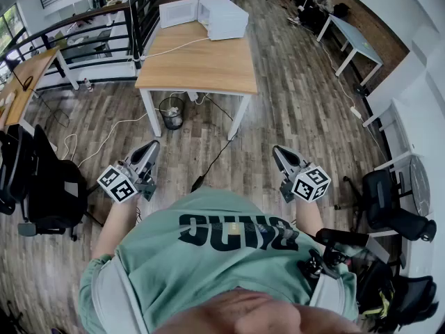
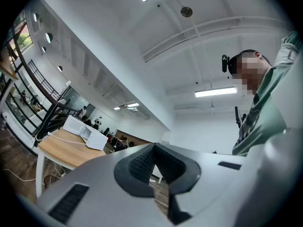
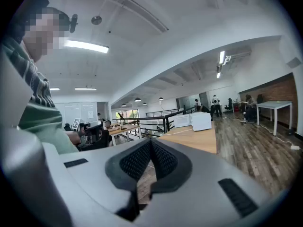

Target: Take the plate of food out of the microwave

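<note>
A white microwave (image 1: 224, 17) stands at the far end of a wooden table (image 1: 198, 65), its door (image 1: 177, 12) swung open to the left. No plate of food can be made out inside it from here. My left gripper (image 1: 149, 150) and right gripper (image 1: 279, 154) are held close to the person's body, well short of the table, both pointing toward it. In the left gripper view the microwave (image 2: 86, 133) is small and distant, and the jaws meet at their tips with nothing between them. The right gripper (image 3: 150, 144) is likewise shut and empty, with the microwave (image 3: 201, 120) far ahead.
A small bin (image 1: 172, 113) and a dark cable (image 1: 208, 164) lie under and in front of the table. Black office chairs stand at left (image 1: 43, 186) and right (image 1: 391, 209). A black railing (image 1: 83, 44) runs behind the table, and white desks (image 1: 354, 44) line the right.
</note>
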The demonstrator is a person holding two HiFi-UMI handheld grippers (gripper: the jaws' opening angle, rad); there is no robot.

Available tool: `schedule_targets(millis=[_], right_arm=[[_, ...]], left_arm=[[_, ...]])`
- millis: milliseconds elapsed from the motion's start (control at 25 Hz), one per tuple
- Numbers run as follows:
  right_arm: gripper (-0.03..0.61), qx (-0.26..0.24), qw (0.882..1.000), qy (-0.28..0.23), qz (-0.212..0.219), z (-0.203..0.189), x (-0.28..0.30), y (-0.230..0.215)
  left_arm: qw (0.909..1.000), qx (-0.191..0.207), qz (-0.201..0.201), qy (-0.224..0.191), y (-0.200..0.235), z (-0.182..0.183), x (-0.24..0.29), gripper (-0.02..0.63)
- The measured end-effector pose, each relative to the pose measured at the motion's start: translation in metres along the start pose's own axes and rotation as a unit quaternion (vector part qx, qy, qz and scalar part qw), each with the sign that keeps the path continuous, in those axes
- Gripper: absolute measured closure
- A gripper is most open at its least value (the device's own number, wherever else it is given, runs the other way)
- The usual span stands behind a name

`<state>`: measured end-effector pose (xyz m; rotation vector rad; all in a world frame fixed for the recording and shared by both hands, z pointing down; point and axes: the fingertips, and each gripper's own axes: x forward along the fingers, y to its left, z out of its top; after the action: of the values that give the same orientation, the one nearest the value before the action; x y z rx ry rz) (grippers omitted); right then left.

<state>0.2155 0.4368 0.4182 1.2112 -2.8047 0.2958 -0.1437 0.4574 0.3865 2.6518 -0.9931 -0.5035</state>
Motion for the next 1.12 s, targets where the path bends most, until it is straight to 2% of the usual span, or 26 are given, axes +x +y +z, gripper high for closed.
schedule_targets(millis=[1120], right_arm=[[0.572,-0.001,1.0,0.008,0.012,-0.004,-0.006,0.01]], left_arm=[[1.0,0.001,0.0,0.008,-0.011,-0.002,-0.004,0.607]])
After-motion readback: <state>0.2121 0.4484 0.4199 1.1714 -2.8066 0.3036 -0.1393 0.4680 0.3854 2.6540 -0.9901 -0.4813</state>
